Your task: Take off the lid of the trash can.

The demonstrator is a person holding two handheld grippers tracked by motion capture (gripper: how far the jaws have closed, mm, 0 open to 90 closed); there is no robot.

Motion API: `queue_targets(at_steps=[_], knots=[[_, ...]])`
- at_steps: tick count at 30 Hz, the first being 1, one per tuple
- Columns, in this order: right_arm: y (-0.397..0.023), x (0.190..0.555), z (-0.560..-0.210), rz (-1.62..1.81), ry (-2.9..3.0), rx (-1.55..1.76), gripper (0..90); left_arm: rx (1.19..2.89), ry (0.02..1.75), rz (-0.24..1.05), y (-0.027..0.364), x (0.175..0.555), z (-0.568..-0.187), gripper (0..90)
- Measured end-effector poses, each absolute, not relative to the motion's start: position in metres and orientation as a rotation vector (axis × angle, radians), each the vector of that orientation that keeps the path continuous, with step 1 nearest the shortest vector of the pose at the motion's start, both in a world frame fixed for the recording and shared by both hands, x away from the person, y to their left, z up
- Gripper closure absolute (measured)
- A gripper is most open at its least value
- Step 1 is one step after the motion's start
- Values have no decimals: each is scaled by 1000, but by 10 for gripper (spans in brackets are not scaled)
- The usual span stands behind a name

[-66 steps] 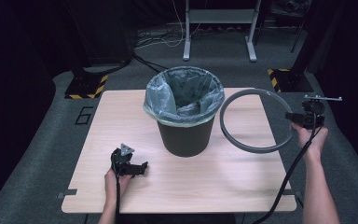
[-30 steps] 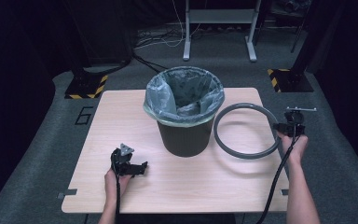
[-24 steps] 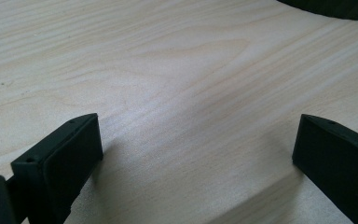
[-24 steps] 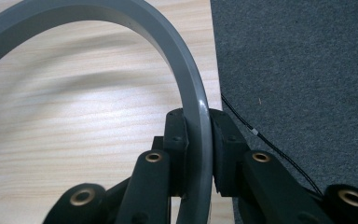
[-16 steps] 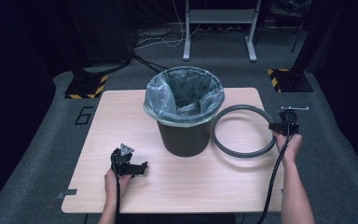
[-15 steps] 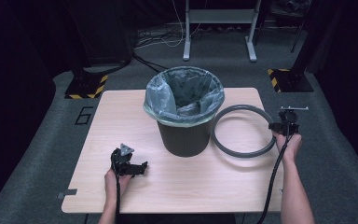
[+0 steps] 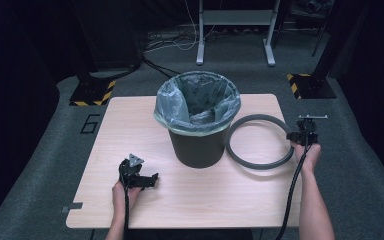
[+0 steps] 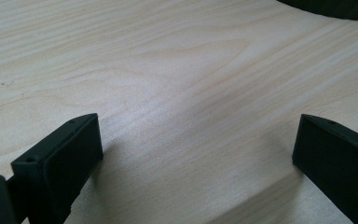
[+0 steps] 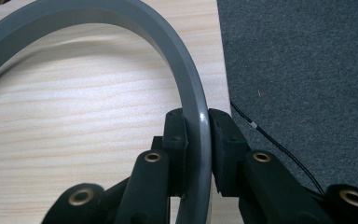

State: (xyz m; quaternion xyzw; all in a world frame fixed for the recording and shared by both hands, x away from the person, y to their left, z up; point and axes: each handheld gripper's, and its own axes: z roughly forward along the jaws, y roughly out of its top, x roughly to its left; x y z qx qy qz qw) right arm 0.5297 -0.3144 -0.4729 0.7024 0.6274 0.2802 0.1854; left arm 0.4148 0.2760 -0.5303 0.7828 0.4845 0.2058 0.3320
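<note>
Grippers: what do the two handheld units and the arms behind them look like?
Both are black. The left gripper carries a grey three-cornered plate on top, and its blocky black pads stand on matt arms. The right gripper has a thin crossbar on top and brass-coloured pivot bushings. A black cable trails from each. The forearms are bare, no sleeves.

Two black jaws rising from the bottom edge, standing wide apart, nothing between them: left gripper [image 8: 193,154]. Beneath and beyond, pale wood-grain tabletop [image 8: 168,70], soft shadows spreading from each jaw. At the top right corner, a dark curved edge of the bin base [image 8: 335,7], well apart from both jaws.
</note>
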Motion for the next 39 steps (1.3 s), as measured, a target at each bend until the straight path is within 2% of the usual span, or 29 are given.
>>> queue_targets(at_steps=[18, 20, 24, 25, 28, 39], knots=[[-321, 525, -490, 810, 1781, 2008, 742, 2045, 1266, 538, 276, 415, -530, 14], [-322, 524, -491, 829, 1775, 2016, 689, 2045, 1267, 538, 276, 415, -530, 14], [-322, 524, -491, 839, 1816, 2016, 424, 2044, 1269, 538, 276, 415, -530, 15], [-322, 524, -490, 855, 1830, 2014, 299, 2043, 1271, 539, 276, 415, -530, 15], [-320, 521, -485, 888, 1825, 1996, 177, 2043, 1271, 539, 276, 415, -530, 15], [-302, 515, -468, 1001, 1992, 1824, 0, 2030, 1294, 538, 275, 415, -530, 13]])
